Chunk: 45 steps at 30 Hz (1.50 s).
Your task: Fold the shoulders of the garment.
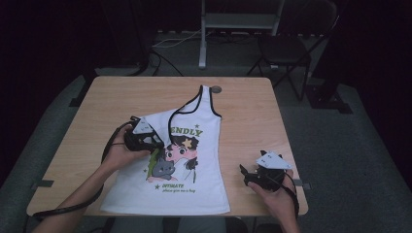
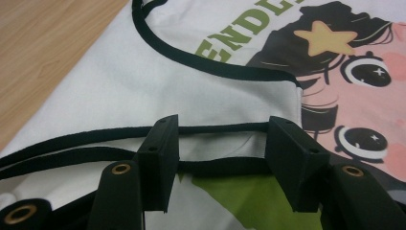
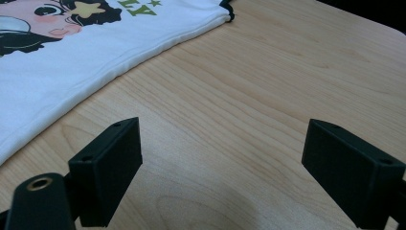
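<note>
A white tank top (image 1: 206, 141) with black trim and a cartoon print lies flat on the wooden table (image 1: 252, 111). Its left shoulder strap is folded inward over the chest, while the other strap points to the far edge. My left gripper (image 1: 156, 144) rests on that folded part and is open. In the left gripper view the black-trimmed strap (image 2: 220, 128) runs across the gap of the left gripper (image 2: 222, 143), and neither jaw pinches it. To the right of the shirt's hem, my right gripper (image 1: 244, 171) is open over bare wood, as the right gripper view (image 3: 222, 163) also shows, with the shirt's side edge (image 3: 72, 67) off to its left.
A small grey disc (image 1: 216, 89) sits at the table's far edge near the strap tip. Beyond the table stand a dark folding chair (image 1: 286, 48) and a metal stand (image 1: 238, 22) on grey carpet. Bare wood (image 1: 97, 121) lies left of the shirt.
</note>
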Tool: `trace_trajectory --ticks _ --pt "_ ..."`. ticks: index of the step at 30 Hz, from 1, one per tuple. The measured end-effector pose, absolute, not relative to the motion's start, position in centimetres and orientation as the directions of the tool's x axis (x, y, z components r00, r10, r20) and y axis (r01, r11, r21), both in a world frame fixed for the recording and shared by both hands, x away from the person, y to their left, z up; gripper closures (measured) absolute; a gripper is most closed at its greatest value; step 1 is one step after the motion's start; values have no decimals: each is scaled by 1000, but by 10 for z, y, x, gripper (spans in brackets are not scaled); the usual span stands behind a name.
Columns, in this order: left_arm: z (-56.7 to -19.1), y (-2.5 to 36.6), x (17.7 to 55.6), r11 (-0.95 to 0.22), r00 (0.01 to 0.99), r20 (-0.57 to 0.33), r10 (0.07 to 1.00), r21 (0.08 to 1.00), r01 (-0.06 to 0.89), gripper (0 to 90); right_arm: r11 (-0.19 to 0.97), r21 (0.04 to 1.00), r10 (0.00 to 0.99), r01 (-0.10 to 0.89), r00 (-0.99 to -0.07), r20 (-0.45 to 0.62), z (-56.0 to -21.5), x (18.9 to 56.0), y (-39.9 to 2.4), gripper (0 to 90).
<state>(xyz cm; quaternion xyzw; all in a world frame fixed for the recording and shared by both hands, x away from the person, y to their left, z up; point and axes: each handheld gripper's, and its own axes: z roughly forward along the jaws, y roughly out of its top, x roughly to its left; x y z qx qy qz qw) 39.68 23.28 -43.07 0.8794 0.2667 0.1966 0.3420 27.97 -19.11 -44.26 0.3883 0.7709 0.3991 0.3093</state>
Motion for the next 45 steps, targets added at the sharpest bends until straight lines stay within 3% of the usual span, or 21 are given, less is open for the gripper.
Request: trace_trajectory --ticks 16,19,21,25,33,45 --pt "-416 241 397 -530 753 93 651 766 363 388 373 857 849 355 -504 -160 -443 280 -191 130" --pt "-408 250 395 -441 723 19 690 804 399 304 371 857 849 357 -504 -157 -443 280 -192 131" --pt "-404 259 392 -391 710 -15 704 827 405 302 371 857 849 357 -504 -158 -442 280 -192 130" --pt "-398 278 386 -354 680 -21 733 842 408 212 367 858 851 360 -502 -153 -442 280 -192 130" --pt "-392 313 372 -274 626 -29 779 883 381 212 365 857 852 364 -501 -150 -442 281 -192 130" --pt "-379 330 356 -261 614 -1 789 904 337 212 367 856 852 363 -502 -153 -442 281 -192 130"
